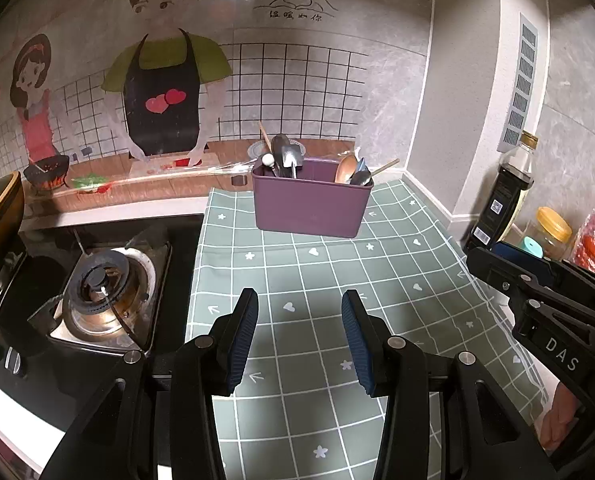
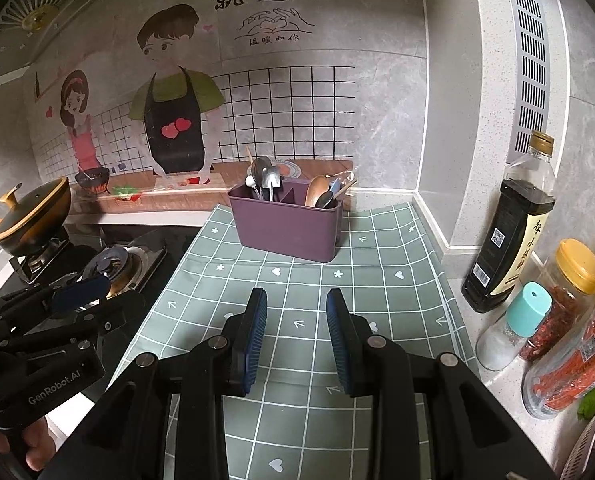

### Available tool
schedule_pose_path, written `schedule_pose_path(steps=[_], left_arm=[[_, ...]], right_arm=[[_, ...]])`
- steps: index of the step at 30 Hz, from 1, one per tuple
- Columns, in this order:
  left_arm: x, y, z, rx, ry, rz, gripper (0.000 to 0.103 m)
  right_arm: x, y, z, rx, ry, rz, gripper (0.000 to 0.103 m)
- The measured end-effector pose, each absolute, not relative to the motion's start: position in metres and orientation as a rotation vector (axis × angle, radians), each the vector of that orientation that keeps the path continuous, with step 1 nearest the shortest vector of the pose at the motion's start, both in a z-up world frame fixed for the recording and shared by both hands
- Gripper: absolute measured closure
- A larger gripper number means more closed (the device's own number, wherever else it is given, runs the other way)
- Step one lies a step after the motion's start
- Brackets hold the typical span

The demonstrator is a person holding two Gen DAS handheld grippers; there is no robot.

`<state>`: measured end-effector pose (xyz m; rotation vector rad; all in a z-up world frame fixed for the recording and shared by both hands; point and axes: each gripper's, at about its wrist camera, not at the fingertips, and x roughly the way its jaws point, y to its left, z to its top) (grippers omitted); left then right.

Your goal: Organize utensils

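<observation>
While both grippers hover over the green mat [image 1: 337,264], I see the purple caddy [image 1: 311,204] straight ahead of them at the mat's far edge, near the wall. My left gripper [image 1: 299,334] stands partly open with nothing between its pads; my right gripper [image 2: 296,334] is a little narrower, also empty. Spoons [image 2: 263,176] and other utensils already stand in the caddy's compartments, handles mostly upright or leaning. I judge both hands about equally far off, so either could reach forward; no loose utensil shows on the mat.
</observation>
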<state>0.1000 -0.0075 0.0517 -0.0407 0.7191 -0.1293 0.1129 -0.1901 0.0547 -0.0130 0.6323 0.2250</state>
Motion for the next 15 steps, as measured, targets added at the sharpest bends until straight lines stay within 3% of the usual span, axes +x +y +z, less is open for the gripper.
schedule_pose_path(steps=[15], left_arm=[[0.1011,-0.008,0.047,-0.05,0.728,-0.13,0.058]], right_arm=[[0.1153,-0.1906,0.0545,-0.013,0.64,0.22,0.074]])
